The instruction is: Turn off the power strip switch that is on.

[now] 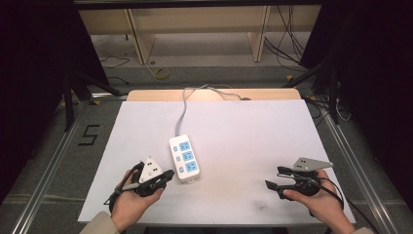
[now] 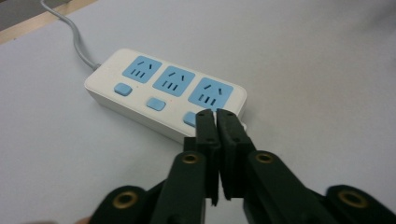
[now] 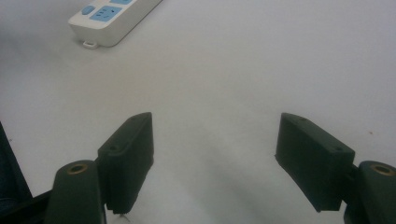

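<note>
We've got one white power strip (image 1: 184, 159) lying flat near the table's (image 1: 253, 141) middle, w/ its grey cord (image 1: 182, 114) running off toward the far edge. Count: 3 blue sockets, 3 small blue switch buttons, 1 strip, 2 grippers.

Our left gripper (image 1: 168, 175) sits just beside the strip's near end, jaws pressed together w/ nothing between them; in the left gripper view the tips (image 2: 215, 116) point at the nearest button (image 2: 189, 118), close over it, but we can't tell if they touch.

Our right gripper (image 1: 273, 178) is well apart on the right side, jaws spread wide, empty, over bare table.

Judging by that, the work looks like pressing a switch w/ the closed tips: approach mostly done, the press itself not yet confirmed. No plug or other item on the table.
</note>
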The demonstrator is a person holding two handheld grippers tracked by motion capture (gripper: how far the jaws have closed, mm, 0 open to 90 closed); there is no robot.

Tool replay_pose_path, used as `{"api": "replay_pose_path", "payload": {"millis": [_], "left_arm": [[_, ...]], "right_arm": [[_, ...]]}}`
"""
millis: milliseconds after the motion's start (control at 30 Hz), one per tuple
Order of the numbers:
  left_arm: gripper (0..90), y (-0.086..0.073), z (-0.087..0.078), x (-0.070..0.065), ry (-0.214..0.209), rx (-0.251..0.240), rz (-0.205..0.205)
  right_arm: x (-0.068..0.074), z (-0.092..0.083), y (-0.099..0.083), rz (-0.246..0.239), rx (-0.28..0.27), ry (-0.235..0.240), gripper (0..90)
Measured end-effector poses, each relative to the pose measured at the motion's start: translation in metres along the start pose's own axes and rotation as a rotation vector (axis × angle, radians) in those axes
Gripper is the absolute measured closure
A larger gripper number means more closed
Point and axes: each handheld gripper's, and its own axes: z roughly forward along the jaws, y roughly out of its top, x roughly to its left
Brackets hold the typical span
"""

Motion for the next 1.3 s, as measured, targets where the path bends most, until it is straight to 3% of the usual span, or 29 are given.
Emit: {"api": "replay_pose_path", "payload": {"millis": [367, 700, 1300], "left_arm": [[89.9, 0.007, 0.009, 0.004, 0.013, 0.046, -0.025], [89.9, 0.014, 0.024, 0.012, 0.028, 0.088, -0.018], [90.0, 0.023, 0.039, 0.024, 0.031, 0.12, -0.029]], "right_arm": [[0.001, 0.001, 0.0, 0.002, 0.006, 0.003, 28.1], [0.001, 0.001, 0.001, 0.0, 0.003, 0.007, 28.1], [0.001, 0.002, 0.001, -0.006, 0.007, 0.007, 28.1]]}}
